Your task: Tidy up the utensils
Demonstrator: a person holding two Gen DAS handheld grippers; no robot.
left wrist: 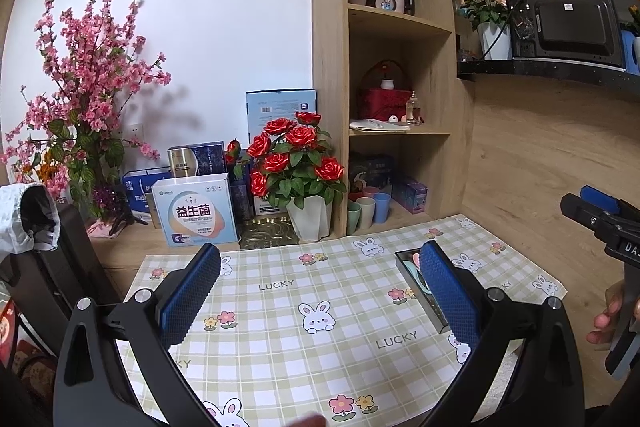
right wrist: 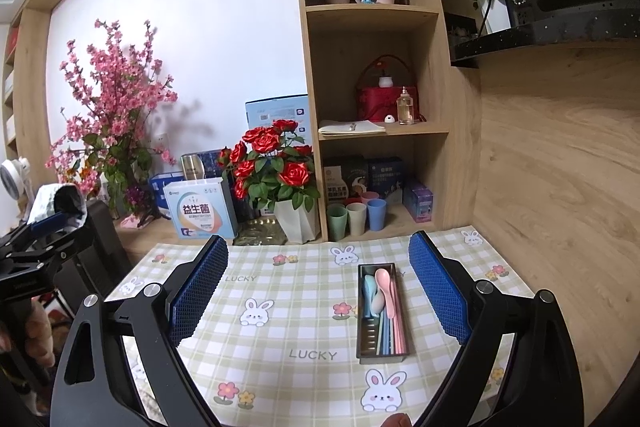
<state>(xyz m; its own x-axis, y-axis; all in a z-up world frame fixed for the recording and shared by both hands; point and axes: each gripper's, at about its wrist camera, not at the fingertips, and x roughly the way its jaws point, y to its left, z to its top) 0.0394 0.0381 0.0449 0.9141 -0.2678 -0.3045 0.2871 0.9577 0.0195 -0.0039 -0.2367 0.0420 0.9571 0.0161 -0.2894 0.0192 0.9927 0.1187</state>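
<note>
A dark metal utensil tray [right wrist: 401, 355] lies on the checked bunny tablecloth [right wrist: 280, 331]. Inside it rest a pink spoon [right wrist: 385, 287], a pale blue spoon [right wrist: 370, 293] and pink and blue chopsticks [right wrist: 390, 331]. My right gripper [right wrist: 318, 291] hovers above the cloth, open, with the tray between its blue pads and nothing held. My left gripper [left wrist: 320, 291] is open too, above the cloth's left part. In the left wrist view the tray [left wrist: 434, 307] is mostly hidden behind the right blue pad [left wrist: 448, 295].
A white pot of red roses [right wrist: 276, 167], a probiotic box [right wrist: 198, 209] and a glass dish [right wrist: 260, 231] stand behind the cloth. Pastel cups [right wrist: 356, 217] sit on the lowest shelf of the wooden unit [right wrist: 440, 147]. A wooden wall [right wrist: 560, 187] is on the right.
</note>
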